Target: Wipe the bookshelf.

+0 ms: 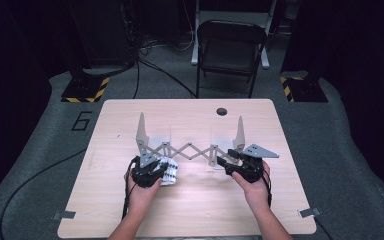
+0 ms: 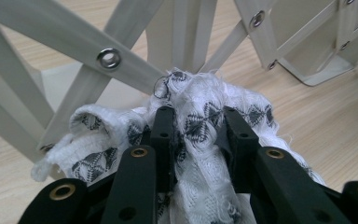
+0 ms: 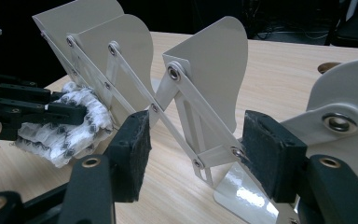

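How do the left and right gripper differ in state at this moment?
The left gripper is shut on a white patterned cloth; the right gripper is open, its pads either side of the beige expanding rack, not pressing. Both sit at the rack's front on the wooden table.

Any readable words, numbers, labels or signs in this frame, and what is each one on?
"6": a large dark numeral on the grey floor mat, left of the table.
No print can be read on the folding rack, the patterned cloth or the grippers.

A "6" is marked on the floor (image 1: 82, 121).
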Motion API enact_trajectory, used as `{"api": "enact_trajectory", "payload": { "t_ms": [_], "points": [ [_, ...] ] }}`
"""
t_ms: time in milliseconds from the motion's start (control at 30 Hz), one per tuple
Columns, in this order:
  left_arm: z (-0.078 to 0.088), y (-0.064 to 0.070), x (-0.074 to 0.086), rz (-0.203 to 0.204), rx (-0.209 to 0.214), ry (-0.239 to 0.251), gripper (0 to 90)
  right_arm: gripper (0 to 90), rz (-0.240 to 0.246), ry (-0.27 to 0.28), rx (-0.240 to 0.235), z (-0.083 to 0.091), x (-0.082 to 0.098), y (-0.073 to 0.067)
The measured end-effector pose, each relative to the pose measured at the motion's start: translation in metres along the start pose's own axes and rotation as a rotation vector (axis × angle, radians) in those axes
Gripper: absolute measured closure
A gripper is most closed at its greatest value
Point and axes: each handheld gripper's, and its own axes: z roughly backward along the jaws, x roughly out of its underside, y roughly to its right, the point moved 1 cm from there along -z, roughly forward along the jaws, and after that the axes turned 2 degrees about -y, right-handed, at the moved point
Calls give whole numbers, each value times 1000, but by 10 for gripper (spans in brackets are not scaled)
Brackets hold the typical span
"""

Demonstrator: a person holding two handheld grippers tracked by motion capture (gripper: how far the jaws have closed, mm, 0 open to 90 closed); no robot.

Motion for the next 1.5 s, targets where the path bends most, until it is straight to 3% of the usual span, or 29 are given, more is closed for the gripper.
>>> {"api": "enact_trajectory", "payload": {
  "t_ms": [67, 200, 300, 433, 567, 600, 700, 800, 867, 1000, 1067, 1133, 1300, 1400, 1500],
  "points": [
    [10, 6, -13, -7, 13, 42, 697, 419, -4, 3, -4, 0, 0, 0],
    [31, 17, -40, -69, 26, 154, 695, 418, -4, 1, 0, 0, 0, 0],
    [22, 19, -40, -79, 23, 125, 694, 415, -5, -1, 1, 0, 0, -1],
    [-4, 15, -18, -45, 31, 39, 696, 419, -4, 4, -4, 1, 0, 1],
    [-13, 17, -12, -33, 32, 27, 698, 419, -4, 4, -5, 1, 1, 1],
    [-8, 19, -20, -43, 44, 31, 698, 419, -4, 3, -5, 1, 1, 1],
    [7, 28, -41, -72, 57, 104, 698, 420, -7, 4, -5, 0, 1, 1],
    [14, 34, -53, -89, 61, 155, 698, 420, -7, 6, -8, 0, 1, 1],
    [8, 34, -50, -89, 60, 137, 698, 419, -8, 6, -7, 1, 0, 1],
    [-19, 29, -24, -59, 68, 27, 701, 419, -11, 11, -8, 2, 0, 2],
    [-26, 29, -19, -44, 67, -3, 702, 421, -9, 9, -6, 3, 0, 2],
    [-21, 32, -24, -45, 81, 30, 702, 422, -11, 10, -9, 3, 0, 3],
    [6, 48, -61, -100, 91, 179, 702, 420, -10, 13, -8, 2, 0, 1],
    [1, 49, -65, -111, 98, 166, 702, 420, -9, 15, 0, 3, 0, 2],
    [-22, 49, -49, -99, 91, 102, 704, 418, -10, 25, -2, 4, -1, 2]
  ]
}}
